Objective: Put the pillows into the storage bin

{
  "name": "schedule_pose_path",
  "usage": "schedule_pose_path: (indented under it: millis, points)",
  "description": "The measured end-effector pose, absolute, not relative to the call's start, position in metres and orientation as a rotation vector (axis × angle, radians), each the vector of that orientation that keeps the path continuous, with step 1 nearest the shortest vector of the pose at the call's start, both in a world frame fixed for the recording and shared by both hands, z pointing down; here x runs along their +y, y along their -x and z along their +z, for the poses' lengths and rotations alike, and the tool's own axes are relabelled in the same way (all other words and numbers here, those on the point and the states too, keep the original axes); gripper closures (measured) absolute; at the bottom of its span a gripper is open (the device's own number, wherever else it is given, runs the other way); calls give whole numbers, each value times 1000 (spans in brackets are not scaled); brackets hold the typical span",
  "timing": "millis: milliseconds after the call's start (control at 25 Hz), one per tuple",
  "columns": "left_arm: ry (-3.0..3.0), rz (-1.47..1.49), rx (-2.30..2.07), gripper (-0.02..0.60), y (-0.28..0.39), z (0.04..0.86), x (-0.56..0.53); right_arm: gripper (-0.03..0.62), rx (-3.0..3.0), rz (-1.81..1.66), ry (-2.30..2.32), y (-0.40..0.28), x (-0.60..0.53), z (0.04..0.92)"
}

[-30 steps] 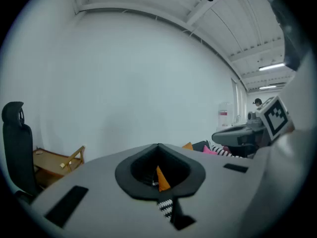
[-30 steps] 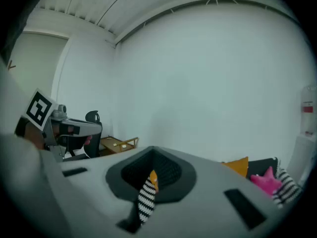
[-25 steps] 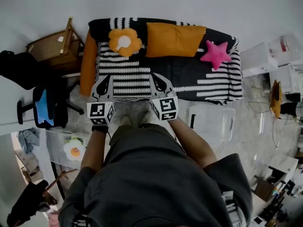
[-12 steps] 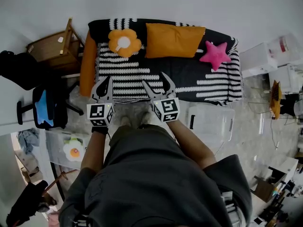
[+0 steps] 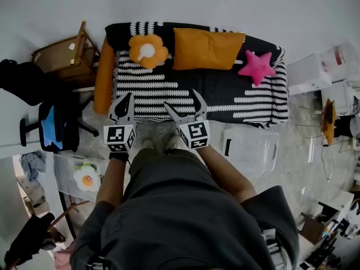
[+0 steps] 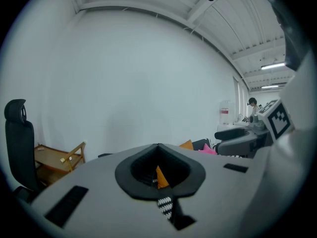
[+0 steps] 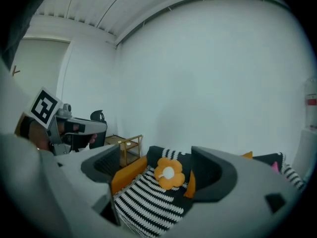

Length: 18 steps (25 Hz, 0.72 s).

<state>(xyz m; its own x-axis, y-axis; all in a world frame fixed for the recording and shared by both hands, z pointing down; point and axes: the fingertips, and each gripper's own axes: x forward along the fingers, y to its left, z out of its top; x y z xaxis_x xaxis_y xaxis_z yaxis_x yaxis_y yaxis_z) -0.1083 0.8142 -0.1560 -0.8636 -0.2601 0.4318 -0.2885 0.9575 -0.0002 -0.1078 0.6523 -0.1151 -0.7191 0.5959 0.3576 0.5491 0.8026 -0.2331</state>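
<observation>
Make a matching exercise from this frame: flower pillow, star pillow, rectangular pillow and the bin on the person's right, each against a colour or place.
Things
1. flower pillow
2. star pillow
3. rectangular pillow
4. right bin

Colour or place
A. pink
B. on the floor, in front of the sofa's right end
C. plain orange, mid-sofa
D. orange with a white centre

Pairs: 1-D, 2-A, 3-C, 4-B
</observation>
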Motion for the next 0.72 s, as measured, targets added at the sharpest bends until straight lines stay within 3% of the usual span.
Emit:
schedule_pose_path:
  millis: [720]
  points:
    - [-340,56,-2666,581,149,-127,833,161,-2554,107,875,174,677,-84]
